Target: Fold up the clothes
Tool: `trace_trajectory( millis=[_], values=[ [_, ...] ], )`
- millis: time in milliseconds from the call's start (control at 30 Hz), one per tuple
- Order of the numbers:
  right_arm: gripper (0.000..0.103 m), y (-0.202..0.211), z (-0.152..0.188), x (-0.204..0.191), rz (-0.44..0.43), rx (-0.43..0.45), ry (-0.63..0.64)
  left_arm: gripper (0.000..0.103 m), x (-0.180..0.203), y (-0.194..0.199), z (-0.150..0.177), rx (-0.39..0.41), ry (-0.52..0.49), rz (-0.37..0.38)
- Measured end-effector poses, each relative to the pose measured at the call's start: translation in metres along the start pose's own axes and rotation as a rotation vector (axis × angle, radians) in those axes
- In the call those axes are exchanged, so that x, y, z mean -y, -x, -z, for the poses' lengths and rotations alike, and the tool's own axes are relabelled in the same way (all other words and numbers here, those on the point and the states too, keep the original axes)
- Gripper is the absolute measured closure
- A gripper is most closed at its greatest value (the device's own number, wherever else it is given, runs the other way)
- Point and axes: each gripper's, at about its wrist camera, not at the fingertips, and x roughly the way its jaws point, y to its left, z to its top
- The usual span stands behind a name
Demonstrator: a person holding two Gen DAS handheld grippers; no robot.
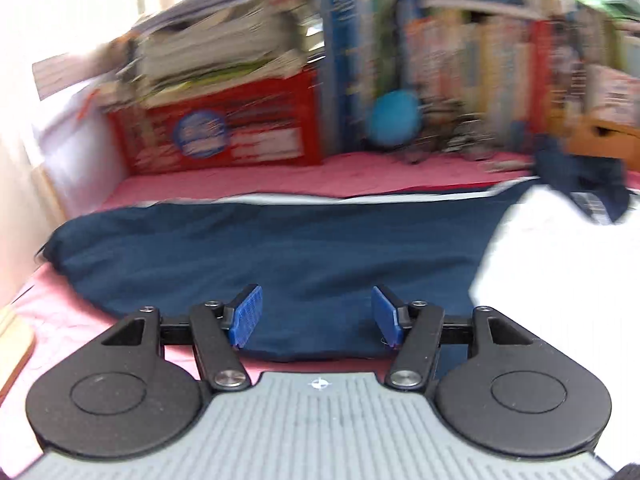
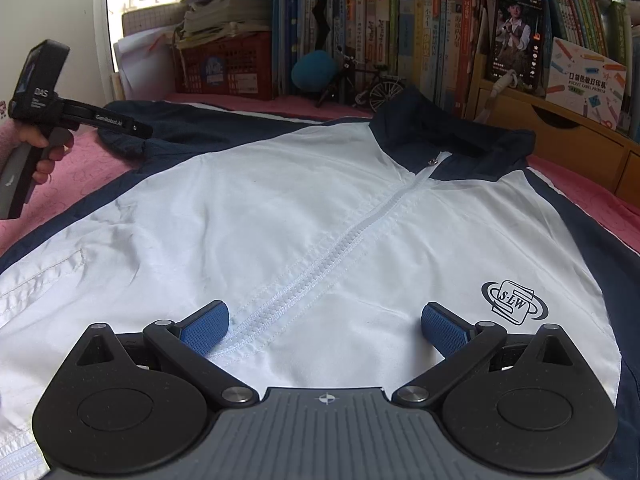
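A pink bedspread [image 2: 88, 168] covers the surface, patterned faintly, and runs back to a crowded bookshelf [image 2: 420, 40] packed with upright books. To the left a window lets in bright light. A red plastic crate [image 2: 228, 66] sits on the bedspread at the back, with a stack of papers and booklets [image 2: 224, 12] piled on top of it. Beside it stand a blue ball [image 2: 314, 70] and a small model bicycle [image 2: 380, 90]. A wooden drawer unit [image 2: 560, 136] on the right holds a phone [image 2: 518, 36] propped upright.

The white and navy zip jacket [image 2: 280, 208] lies flat, front up, collar toward the shelf. The right gripper [image 2: 324, 328] hovers released above its zipper, nothing between the pads. The left gripper [image 1: 316, 316], held in a hand [image 2: 44, 152], stands released over the navy sleeve [image 1: 260, 248], clear of the cloth.
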Motion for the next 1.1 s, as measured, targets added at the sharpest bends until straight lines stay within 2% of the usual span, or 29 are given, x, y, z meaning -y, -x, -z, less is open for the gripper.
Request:
trace_trajectory(
  millis=[133,200,267,367,533,700,800,900,1100],
  values=[
    [0.000,0.000,0.000,0.000,0.004,-0.001,-0.001,0.037,0.054,0.011,0.007,-0.015,-0.045,0.227],
    [0.000,0.000,0.000,0.000,0.018,-0.002,-0.009,0.036,0.077,0.006,0.013,-0.028,-0.087,0.260],
    [0.000,0.001,0.001,0.004,0.047,-0.003,-0.034,0.038,0.089,-0.005,0.019,-0.053,-0.108,0.232],
    [0.000,0.004,0.004,0.021,0.130,-0.006,-0.103,0.032,0.085,-0.015,0.026,-0.053,-0.069,0.212],
    [0.000,0.012,0.018,0.081,0.326,-0.015,-0.258,0.027,0.077,-0.017,0.028,-0.044,-0.080,0.185],
    [0.000,0.027,0.037,0.136,0.476,-0.032,-0.376,0.022,0.073,-0.019,0.029,-0.052,-0.052,0.185],
    [0.000,0.042,0.051,0.171,0.523,-0.023,-0.449,0.021,0.073,-0.018,0.029,-0.052,-0.055,0.182],
    [0.000,0.059,0.063,0.201,0.636,-0.020,-0.490,0.020,0.072,-0.019,0.029,-0.053,-0.053,0.181],
    [0.000,0.108,0.099,0.272,0.791,-0.006,-0.644,0.019,0.073,-0.020,0.028,-0.054,-0.054,0.175]
  ],
)
